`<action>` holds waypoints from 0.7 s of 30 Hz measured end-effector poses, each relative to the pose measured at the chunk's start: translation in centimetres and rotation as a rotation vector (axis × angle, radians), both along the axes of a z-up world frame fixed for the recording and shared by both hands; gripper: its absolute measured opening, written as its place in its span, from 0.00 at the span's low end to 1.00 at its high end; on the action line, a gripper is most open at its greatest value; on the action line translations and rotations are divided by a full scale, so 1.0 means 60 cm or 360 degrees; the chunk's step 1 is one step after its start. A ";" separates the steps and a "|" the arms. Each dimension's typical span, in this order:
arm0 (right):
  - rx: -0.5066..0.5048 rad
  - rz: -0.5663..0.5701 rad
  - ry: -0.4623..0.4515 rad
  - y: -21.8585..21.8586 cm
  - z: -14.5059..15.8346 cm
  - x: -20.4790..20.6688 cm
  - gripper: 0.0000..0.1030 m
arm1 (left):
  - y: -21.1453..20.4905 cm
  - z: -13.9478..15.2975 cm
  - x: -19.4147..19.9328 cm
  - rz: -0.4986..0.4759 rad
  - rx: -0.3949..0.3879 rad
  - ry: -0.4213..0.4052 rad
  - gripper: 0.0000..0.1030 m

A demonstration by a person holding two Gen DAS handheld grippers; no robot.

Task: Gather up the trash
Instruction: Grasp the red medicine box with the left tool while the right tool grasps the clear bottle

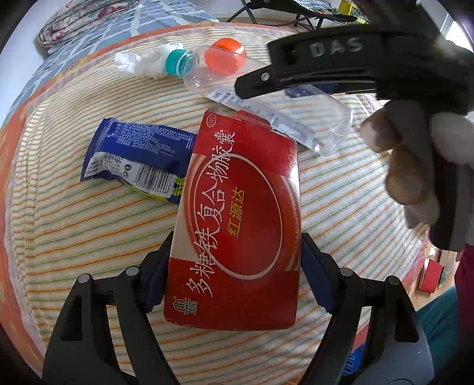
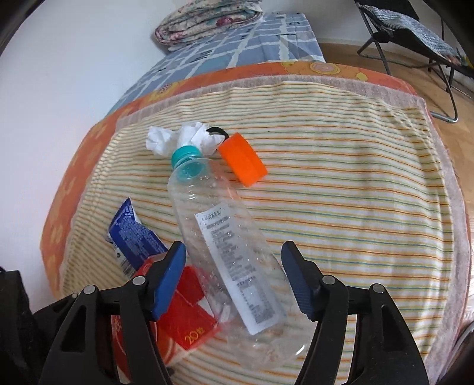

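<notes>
Left gripper (image 1: 235,275): low over the bed, pointing forward, and its blue pads press both long edges of the red medicine box (image 1: 237,225). That's a firm clamp.
Red box: flat-lying, lettering up, its far end overlapping the blue snack wrapper (image 1: 133,154) and reaching the side of the clear bottle (image 1: 266,97).
Right gripper (image 2: 234,278): angled down at the bed, fingers spread wide to either side of the bottle (image 2: 228,251), and neither pad touches plastic.
Right hand: from the left wrist camera, a gloved hand (image 1: 414,165) wraps the black handle up at the right edge.
Bottle: on its side, teal cap (image 2: 185,155) pointing away, white label up, empty.
Other trash: crumpled white tissue (image 2: 183,139) right at the cap; an orange lid (image 2: 243,160) just beside the bottle's neck.
Surface: a striped towel (image 2: 355,192) spread over an orange floral sheet (image 2: 80,165).
Room: farther back lies a blue patterned cover (image 2: 243,47) with a folded floral quilt (image 2: 207,17) on it, against a white wall; a black folding chair (image 2: 414,35) stands on wooden floor at the right.
</notes>
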State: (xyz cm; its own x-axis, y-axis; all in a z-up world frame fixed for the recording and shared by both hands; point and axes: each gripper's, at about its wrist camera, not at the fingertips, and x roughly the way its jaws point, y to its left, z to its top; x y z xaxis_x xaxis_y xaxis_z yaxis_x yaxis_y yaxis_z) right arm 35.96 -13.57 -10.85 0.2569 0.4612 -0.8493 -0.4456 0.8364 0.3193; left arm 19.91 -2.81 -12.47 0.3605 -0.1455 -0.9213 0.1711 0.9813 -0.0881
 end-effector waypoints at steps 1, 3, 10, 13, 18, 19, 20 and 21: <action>-0.0019 0.0021 -0.0009 0.007 -0.002 -0.002 0.65 | 0.003 0.003 -0.004 -0.0003 -0.0010 -0.0001 0.78; -0.0066 0.0050 -0.0045 0.017 -0.004 -0.007 0.65 | 0.008 0.008 -0.013 -0.0011 -0.0030 -0.0006 0.77; -0.0036 0.0033 -0.0064 0.008 0.007 -0.023 0.56 | 0.005 0.023 -0.033 -0.0016 -0.0059 -0.0030 0.77; -0.0025 0.0054 -0.0114 0.004 0.032 -0.039 0.53 | 0.009 0.032 -0.041 -0.0017 -0.0068 -0.0046 0.77; -0.0023 0.0063 -0.0179 -0.006 0.065 -0.068 0.51 | 0.018 0.044 -0.063 -0.0028 -0.0048 -0.0070 0.77; -0.0025 0.0063 -0.0188 -0.007 0.068 -0.073 0.51 | 0.020 0.045 -0.064 -0.0026 -0.0047 -0.0075 0.77; -0.0022 0.0063 -0.0190 -0.008 0.070 -0.076 0.51 | 0.022 0.049 -0.066 -0.0025 -0.0050 -0.0077 0.77; -0.0016 0.0066 -0.0186 -0.010 0.072 -0.080 0.50 | 0.022 0.052 -0.072 -0.0024 -0.0050 -0.0082 0.77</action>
State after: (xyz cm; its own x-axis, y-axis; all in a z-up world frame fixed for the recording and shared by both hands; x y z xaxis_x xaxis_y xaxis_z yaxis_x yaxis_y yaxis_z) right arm 31.13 -14.18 -6.53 0.3354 0.4651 -0.8192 -0.5138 0.8192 0.2547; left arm 15.61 -1.49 -9.35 0.4051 -0.1801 -0.8964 0.1908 0.9755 -0.1098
